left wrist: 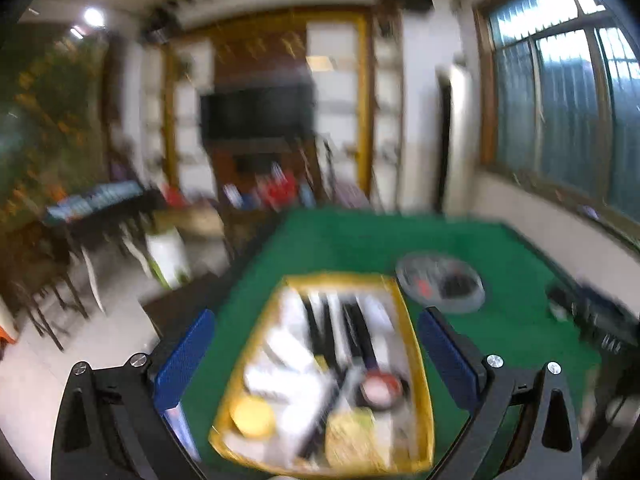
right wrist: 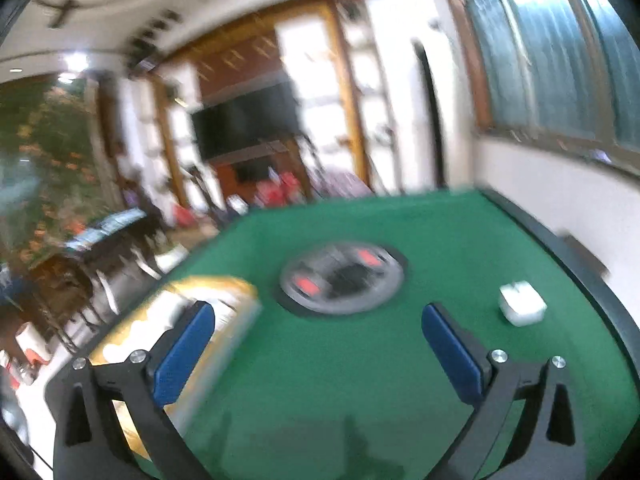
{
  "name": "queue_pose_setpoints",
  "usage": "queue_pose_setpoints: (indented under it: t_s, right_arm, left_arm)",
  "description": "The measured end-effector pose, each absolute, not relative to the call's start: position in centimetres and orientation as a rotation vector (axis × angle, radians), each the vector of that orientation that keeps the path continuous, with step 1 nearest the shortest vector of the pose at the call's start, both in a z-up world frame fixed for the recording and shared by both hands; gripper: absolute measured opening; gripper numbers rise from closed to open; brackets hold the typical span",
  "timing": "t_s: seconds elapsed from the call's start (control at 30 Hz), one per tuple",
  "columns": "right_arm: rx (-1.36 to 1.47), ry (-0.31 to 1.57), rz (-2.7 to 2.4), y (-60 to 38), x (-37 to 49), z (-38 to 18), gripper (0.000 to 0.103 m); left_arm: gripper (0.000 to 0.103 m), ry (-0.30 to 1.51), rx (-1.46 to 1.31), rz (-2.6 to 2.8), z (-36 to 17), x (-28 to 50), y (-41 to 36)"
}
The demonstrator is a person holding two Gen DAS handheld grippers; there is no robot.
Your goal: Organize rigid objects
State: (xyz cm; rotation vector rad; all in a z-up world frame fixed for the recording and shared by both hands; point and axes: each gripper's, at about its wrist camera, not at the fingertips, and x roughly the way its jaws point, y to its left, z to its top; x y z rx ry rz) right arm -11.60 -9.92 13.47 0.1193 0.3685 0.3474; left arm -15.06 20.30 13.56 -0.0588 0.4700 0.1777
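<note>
left wrist: above yellow tray (left wrist: 416,344) | right wrist: tray's right | shared: green table (right wrist: 440,232)

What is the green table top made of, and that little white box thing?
The green table top looks like felt or baize: matte, no shine. The white box seems smooth hard plastic, with rounded corners and a faint sheen. Blur leaves both uncertain.
</note>
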Motion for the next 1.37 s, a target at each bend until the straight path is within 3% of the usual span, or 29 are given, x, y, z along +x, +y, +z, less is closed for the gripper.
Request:
queue_pose_setpoints:
  t_s: [0.27,0.6,1.37]
  right_arm:
    - [-0.04,0.548,0.386,-1.8,-12.7,10.6,0.103]
    - [-0.319,0.499,0.445,4.6,-17.7,9.4,0.103]
    - [-0.297,0.547,0.437,5.0,-16.8,9.4,0.103]
  left_arm:
    - [0.102,0.563,-0.179,0.273,10.5,-14.3,23.2]
    - [0.102,0.583,-0.192,0.445,7.4,-15.3,25.6]
    - [0.102,0.635,-0.149,0.517,7.0,-14.7,25.7]
